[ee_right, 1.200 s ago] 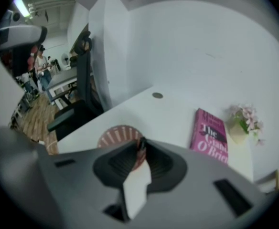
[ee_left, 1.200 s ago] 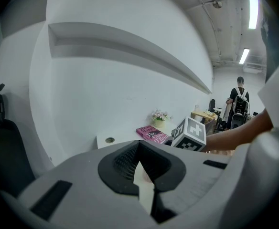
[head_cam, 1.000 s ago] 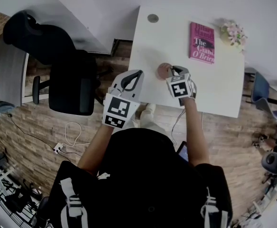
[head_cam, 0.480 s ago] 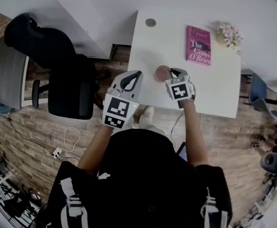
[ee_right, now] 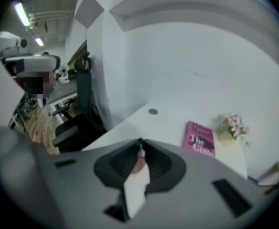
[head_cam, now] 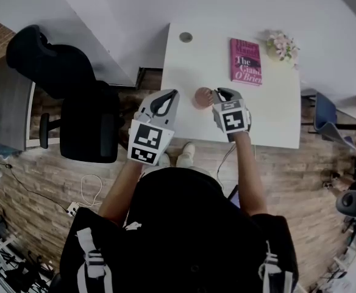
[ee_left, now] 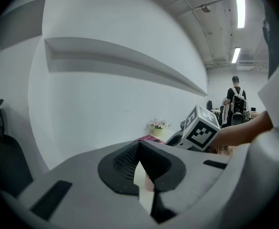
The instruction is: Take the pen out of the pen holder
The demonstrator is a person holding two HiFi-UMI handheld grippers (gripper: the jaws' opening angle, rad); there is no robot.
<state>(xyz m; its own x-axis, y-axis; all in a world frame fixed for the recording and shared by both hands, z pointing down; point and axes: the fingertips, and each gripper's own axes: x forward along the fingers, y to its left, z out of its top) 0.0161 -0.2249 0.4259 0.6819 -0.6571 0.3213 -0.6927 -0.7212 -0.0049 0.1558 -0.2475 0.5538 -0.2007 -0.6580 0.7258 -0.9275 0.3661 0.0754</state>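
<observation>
The round brownish pen holder [head_cam: 203, 96] stands near the front edge of the white table [head_cam: 269, 115]. My right gripper [head_cam: 220, 93] hangs just right of it, above the table. In the right gripper view its jaws [ee_right: 140, 145] are shut on a thin pen [ee_right: 141, 153], of which only the pale end shows between the tips. A pinkish patch lies below that in the gap. My left gripper [head_cam: 173, 94] hovers at the table's left front corner, shut and holding nothing [ee_left: 139, 144]. Past it show the holder [ee_left: 149, 180] and the right gripper's marker cube [ee_left: 201, 129].
A pink book [head_cam: 245, 61] and a small pot of flowers [head_cam: 280, 44] lie at the far right of the table. A round cable hole [head_cam: 186, 37] is at the far left. A black office chair [head_cam: 86, 115] stands left of the table.
Both grippers have come up toward the camera, the right one more, staying beside the holder. The head view has shifted, so the table sits a little further left and down.
</observation>
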